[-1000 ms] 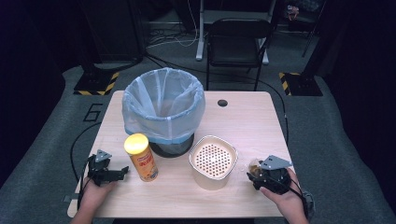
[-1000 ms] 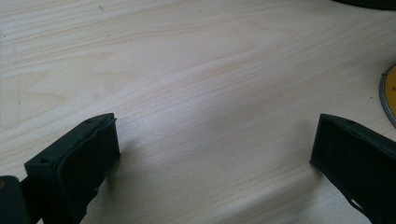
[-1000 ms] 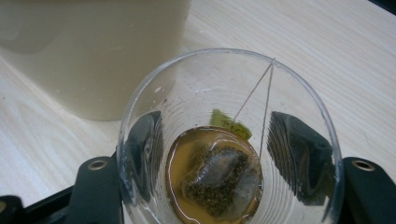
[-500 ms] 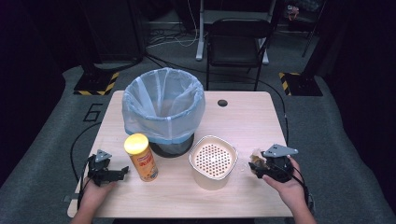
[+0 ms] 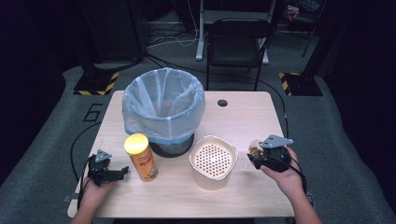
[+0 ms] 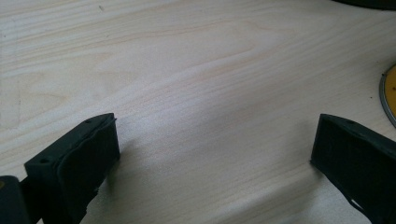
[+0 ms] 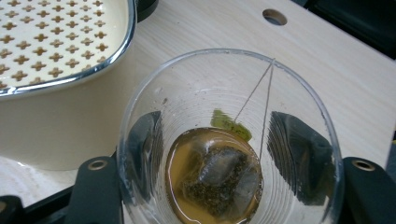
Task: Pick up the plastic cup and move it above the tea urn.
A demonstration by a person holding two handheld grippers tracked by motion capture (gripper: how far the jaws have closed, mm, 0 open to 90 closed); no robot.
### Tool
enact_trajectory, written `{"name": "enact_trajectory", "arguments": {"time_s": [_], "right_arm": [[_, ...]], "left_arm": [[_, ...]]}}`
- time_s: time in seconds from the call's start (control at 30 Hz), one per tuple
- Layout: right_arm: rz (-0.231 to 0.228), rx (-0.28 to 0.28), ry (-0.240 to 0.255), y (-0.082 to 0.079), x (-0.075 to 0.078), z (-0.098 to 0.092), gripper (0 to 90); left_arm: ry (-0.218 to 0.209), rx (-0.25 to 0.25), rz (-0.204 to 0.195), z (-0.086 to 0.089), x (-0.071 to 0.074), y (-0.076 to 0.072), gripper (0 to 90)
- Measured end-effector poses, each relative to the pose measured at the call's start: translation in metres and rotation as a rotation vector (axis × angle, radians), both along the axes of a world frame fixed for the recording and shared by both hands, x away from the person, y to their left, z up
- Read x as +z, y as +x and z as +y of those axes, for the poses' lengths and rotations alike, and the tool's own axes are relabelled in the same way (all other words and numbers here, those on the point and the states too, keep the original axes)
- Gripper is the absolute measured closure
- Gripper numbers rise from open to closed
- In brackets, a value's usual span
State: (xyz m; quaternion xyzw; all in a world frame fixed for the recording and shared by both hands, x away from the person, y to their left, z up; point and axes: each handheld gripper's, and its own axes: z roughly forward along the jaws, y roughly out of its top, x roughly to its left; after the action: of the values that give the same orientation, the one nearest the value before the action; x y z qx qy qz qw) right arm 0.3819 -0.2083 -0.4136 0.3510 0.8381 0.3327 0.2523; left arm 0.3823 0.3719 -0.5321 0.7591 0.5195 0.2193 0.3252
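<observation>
Just right of the cream perforated-lid container (image 5: 212,161), above the surface (image 5: 243,116): right gripper (image 5: 256,156) clenched on a clear plastic cup (image 7: 229,140) with a wet tea bag (image 7: 217,179); left gripper (image 5: 122,171) resting released beside the yellow-lidded canister (image 5: 141,156).

The bin (image 5: 164,108) stands mid-bench (image 5: 243,116) and blocks the middle toward the far edge. The can (image 5: 141,157) rises just in front of it on the left, close to the left gripper (image 5: 122,171), with bare wood between. The strainer (image 5: 213,160) sits just beside the right gripper (image 5: 251,157) and its cup (image 7: 224,154). Right of the bin, the far right of the bench lies open.
</observation>
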Motion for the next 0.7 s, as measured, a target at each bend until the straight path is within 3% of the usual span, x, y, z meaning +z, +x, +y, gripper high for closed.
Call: {"name": "enact_trajectory", "arguments": {"time_s": [0.1, 0.7], "right_arm": [[-0.019, 0.017, -0.036, 0.003, 0.007, 0.002, 35.5], [-0.091, 0.059, -0.077, 0.025, 0.025, 0.024, 35.6]], "left_arm": [[0.000, 0.000, -0.001, 0.000, 0.000, 0.000, 0.8], [0.008, -0.007, 0.004, 0.001, 0.000, 0.000, 0.7]]}}
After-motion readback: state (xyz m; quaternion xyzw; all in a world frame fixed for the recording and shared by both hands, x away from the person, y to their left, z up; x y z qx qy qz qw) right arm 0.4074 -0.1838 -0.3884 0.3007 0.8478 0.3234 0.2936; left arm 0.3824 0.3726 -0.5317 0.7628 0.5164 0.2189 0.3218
